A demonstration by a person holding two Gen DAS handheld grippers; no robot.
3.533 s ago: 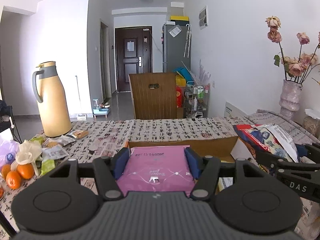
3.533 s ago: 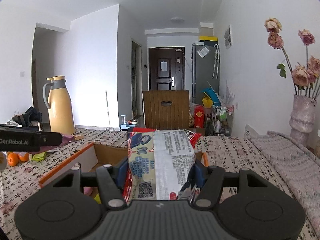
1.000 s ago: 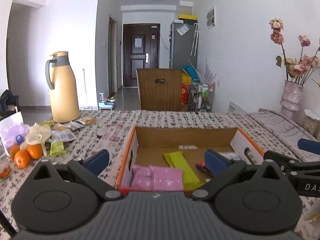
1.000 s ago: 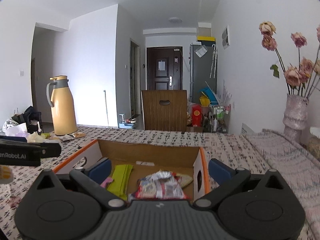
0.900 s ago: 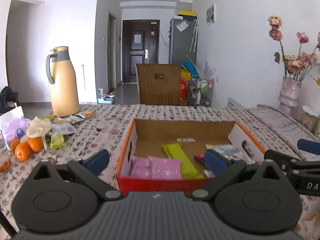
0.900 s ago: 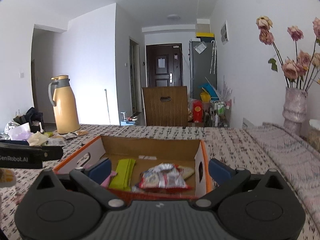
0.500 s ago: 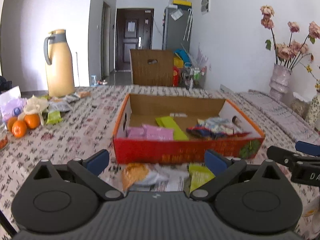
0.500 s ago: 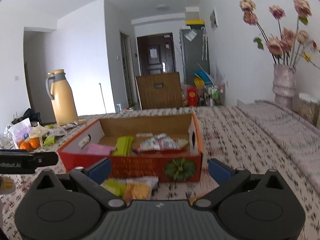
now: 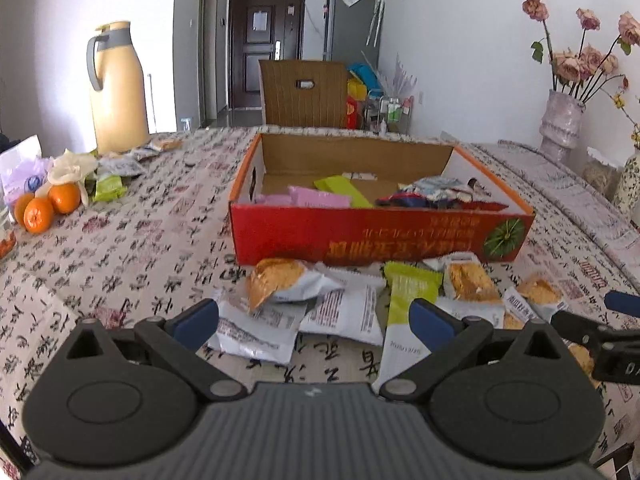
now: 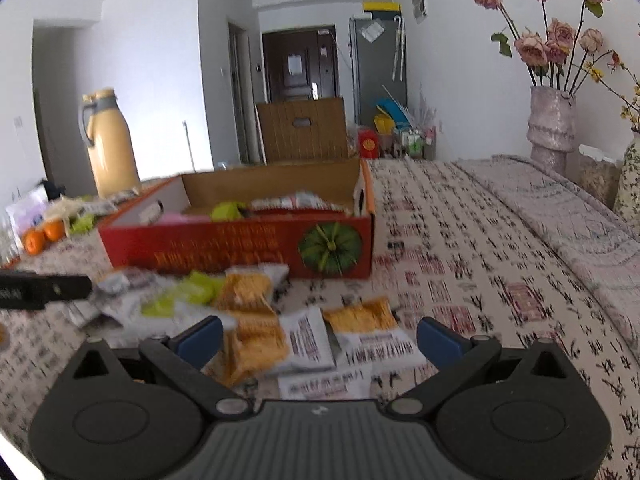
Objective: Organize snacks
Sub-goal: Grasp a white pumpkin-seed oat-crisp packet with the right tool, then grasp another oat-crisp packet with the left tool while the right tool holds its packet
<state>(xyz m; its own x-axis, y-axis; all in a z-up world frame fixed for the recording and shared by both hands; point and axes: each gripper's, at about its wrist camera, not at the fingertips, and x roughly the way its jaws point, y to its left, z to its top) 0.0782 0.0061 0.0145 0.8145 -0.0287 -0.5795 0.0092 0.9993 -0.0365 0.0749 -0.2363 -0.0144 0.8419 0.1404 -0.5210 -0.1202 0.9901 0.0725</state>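
Left wrist view: I am holding the left gripper (image 9: 314,322) spread wide, empty, over snack packets (image 9: 304,304) lying just before the red box (image 9: 376,236).
Right gripper (image 10: 318,340): gaping, grasping nothing, hovering above packets before that box.

box (image 9: 372,236): red front w/ gold lettering + green pumpkin print, orange rim, plain brown cardboard inside. in box: pink packet (image 9: 320,199), lime-green packet (image 9: 342,188), blue/red/white printed bag (image 9: 436,194). loose packets (image 9: 304,300) in front: white w/ black text, orange-yellow picture panels; one lime-green/white (image 9: 406,300). tablecloth (image 9: 132,240): cream w/ black + pink-red calligraphy print. flask (image 9: 116,88): tan, grey top/handle. oranges (image 9: 44,208): orange. gripper pads (image 9: 430,318): blue on black bodies.
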